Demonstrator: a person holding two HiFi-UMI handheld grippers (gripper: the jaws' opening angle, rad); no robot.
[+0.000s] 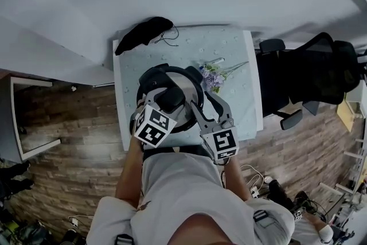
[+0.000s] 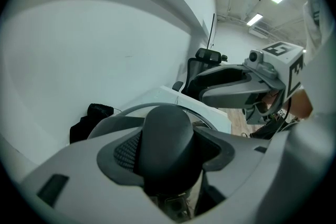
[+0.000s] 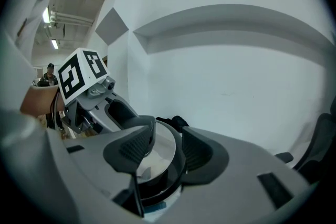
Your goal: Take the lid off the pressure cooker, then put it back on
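Lid removal apparently beginning: left gripper [image 1: 162, 107] clamps the lid knob [image 2: 167, 136], right gripper [image 3: 165, 152] straddles the cooker rim [image 3: 175, 173], jaws apart; lift likely next.

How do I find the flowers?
Find the pale table in the middle of the room. Just right of the round pressure cooker lies a small bunch of flowers. It's the only purple thing there; the other neighbour is a black cloth.

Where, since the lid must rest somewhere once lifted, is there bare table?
The far middle of the table, between the black cloth and the flowers, is bare; so is the right strip past the flowers. The near edge is crowded: pressure cooker, left gripper clamped on its lid knob, and right gripper.
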